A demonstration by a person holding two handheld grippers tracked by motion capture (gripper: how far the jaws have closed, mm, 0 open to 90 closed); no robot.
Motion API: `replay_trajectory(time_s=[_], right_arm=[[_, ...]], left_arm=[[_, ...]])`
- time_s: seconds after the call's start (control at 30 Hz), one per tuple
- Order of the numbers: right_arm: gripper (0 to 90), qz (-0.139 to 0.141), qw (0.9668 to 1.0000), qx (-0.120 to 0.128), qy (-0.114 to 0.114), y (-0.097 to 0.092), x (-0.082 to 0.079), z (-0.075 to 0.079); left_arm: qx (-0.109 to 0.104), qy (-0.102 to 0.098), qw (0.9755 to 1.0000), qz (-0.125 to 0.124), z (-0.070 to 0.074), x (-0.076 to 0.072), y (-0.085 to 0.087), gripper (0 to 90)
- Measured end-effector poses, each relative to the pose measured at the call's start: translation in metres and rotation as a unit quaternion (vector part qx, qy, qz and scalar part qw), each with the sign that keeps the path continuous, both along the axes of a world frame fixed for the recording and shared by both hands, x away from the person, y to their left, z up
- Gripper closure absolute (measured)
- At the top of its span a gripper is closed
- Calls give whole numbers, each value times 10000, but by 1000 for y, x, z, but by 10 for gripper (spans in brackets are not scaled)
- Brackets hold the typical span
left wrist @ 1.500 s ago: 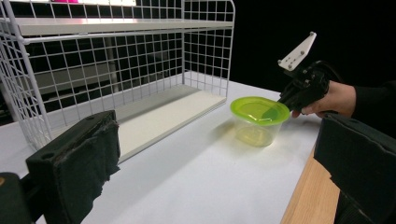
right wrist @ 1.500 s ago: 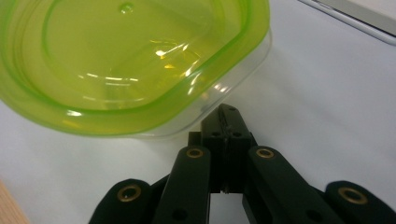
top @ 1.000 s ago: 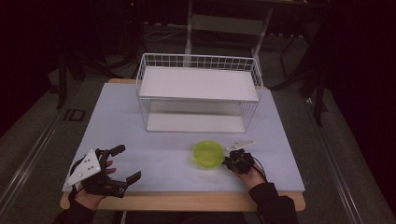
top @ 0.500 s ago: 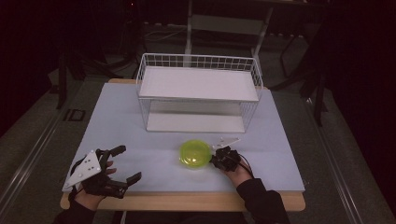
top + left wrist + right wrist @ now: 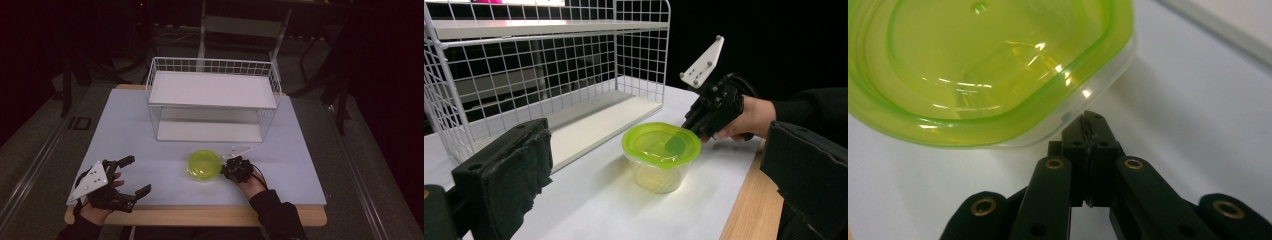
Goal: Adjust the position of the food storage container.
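A clear tub with a lime-green lid (image 5: 204, 164) stands upright on the white table top (image 5: 125, 130), in front of the wire rack. My right gripper (image 5: 226, 172) lies low just right of it, shut with nothing between its jaws. In the right gripper view its closed tips (image 5: 1090, 122) touch the tub's wall just under the lid rim (image 5: 983, 65). My left gripper (image 5: 137, 175) rests near the front left edge, open and holding nothing. In the left gripper view its black pads (image 5: 509, 175) frame the tub (image 5: 659, 150) and the right gripper (image 5: 691, 125) from well away.
A white wire rack (image 5: 212, 95) with an upper shelf and a lower shelf stands at the back middle of the table; in the left gripper view its mesh side (image 5: 549, 75) is close to the tub. The table's wooden front edge (image 5: 200, 216) runs below both hands.
The tub has slid to the left across the table, and my right gripper has moved left with it, staying against its right side. The left gripper has kept still.
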State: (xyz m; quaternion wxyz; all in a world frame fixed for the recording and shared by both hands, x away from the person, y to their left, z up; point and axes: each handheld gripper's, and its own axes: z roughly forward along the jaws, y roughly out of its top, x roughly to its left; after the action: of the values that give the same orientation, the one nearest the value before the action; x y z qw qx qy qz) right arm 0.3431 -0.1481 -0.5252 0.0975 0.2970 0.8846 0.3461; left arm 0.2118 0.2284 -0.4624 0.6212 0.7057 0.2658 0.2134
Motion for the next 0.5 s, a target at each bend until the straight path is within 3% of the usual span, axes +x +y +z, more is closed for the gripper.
replay_trajectory(time_s=[0.23, 0.27, 0.33, 0.5], right_arm=[[863, -132, 9996, 0, -238, -11, -5, 16], [863, -132, 9996, 0, -238, -11, -5, 16], [808, -244, 9981, -176, -531, -21, -10, 27], [650, -252, 9962, -173, -822, -31, -23, 44]], left_arm=[[-54, 23, 10000, -18, 0, 0, 0, 10], [-137, 55, 9999, -76, 0, 0, 0, 10], [-131, 63, 9999, -91, 0, 0, 0, 10], [-91, 123, 9998, -147, -1, 1, -1, 10]])
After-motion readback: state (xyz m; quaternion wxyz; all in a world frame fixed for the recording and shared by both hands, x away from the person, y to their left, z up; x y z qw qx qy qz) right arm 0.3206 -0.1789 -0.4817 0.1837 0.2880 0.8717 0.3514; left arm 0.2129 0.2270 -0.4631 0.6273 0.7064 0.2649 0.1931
